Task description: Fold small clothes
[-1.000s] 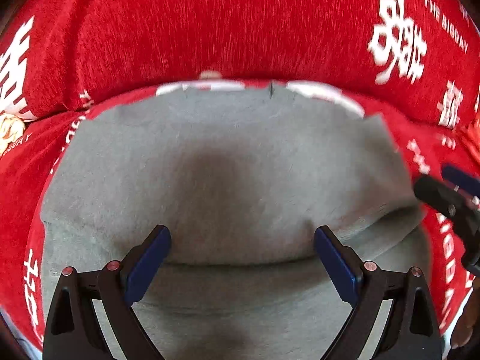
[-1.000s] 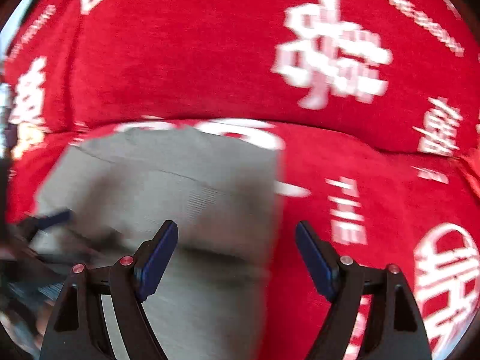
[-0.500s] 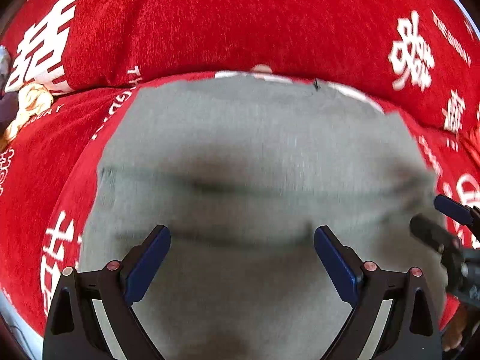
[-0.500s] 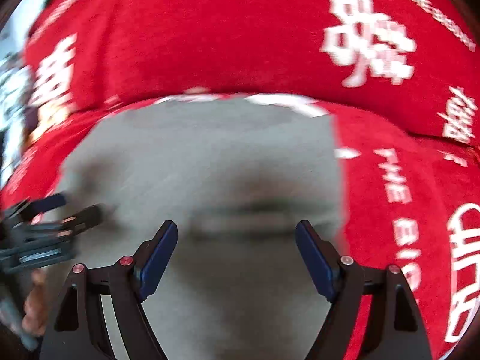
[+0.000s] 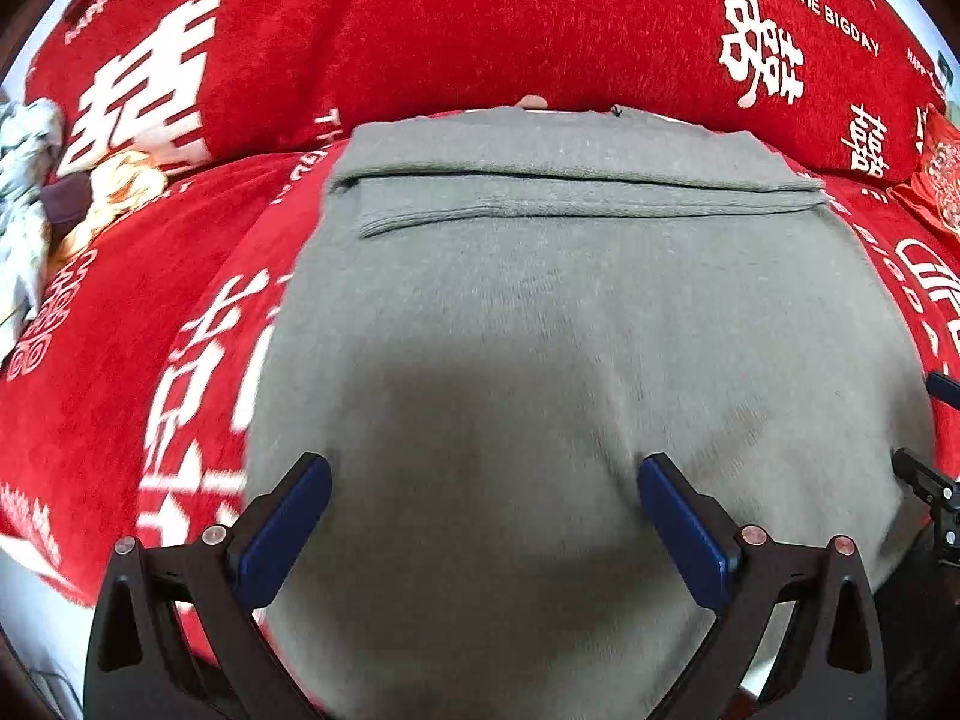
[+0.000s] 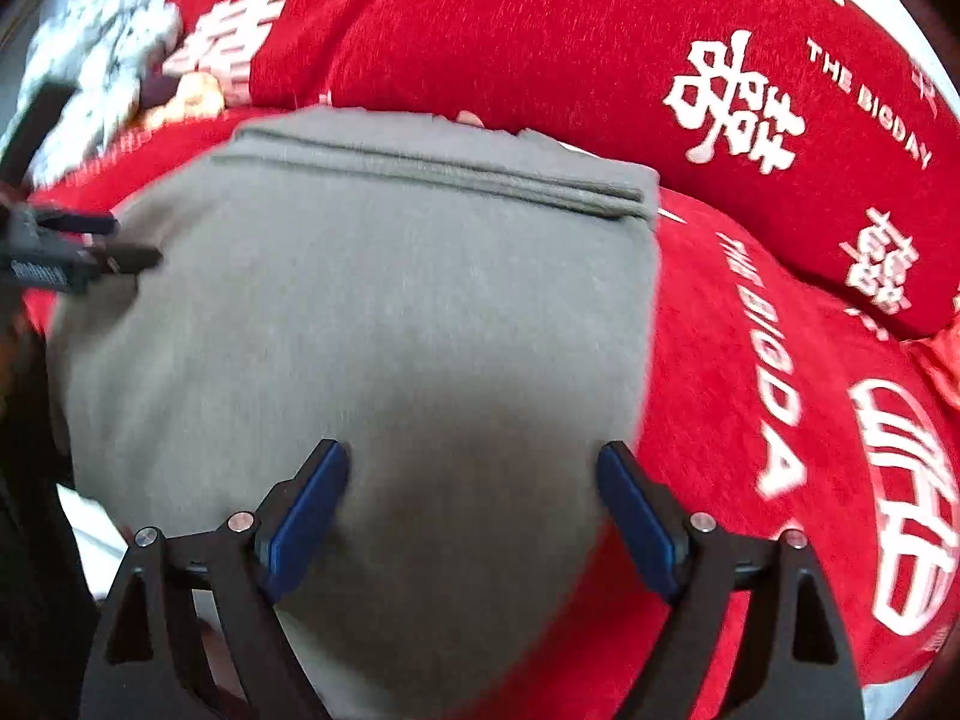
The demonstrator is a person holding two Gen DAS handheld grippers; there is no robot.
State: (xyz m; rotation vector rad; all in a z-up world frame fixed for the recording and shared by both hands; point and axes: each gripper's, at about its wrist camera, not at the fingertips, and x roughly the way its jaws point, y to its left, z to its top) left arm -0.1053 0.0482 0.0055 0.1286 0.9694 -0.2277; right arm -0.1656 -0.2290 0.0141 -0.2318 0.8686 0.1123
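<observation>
A grey knit garment (image 5: pixel 570 330) lies flat on the red blanket (image 5: pixel 150 312), with a folded band (image 5: pixel 570 192) across its far end. My left gripper (image 5: pixel 483 468) hovers over the near part of the garment. Its jaws are opening, with only the cloth lying below them and no pad pressing it. My right gripper (image 6: pixel 474 453) is over the garment's (image 6: pixel 372 300) near right part, its jaws also opening, nothing pinched. Each gripper shows in the other's view: the right gripper (image 5: pixel 930 480) at the right edge, the left gripper (image 6: pixel 78 252) at the left.
A red backrest cushion (image 5: pixel 480 30) with white characters rises behind the garment. A pale patterned cloth (image 5: pixel 24 192) and an orange-tan item (image 5: pixel 120 186) lie at the far left. A small red pillow (image 5: pixel 936 180) sits at the right. The seat's pale front edge (image 6: pixel 90 516) is near.
Both grippers have drawn back from the garment's far fold toward its near end. The folded band now lies flat and farther away. The jaws of both stand slightly wider.
</observation>
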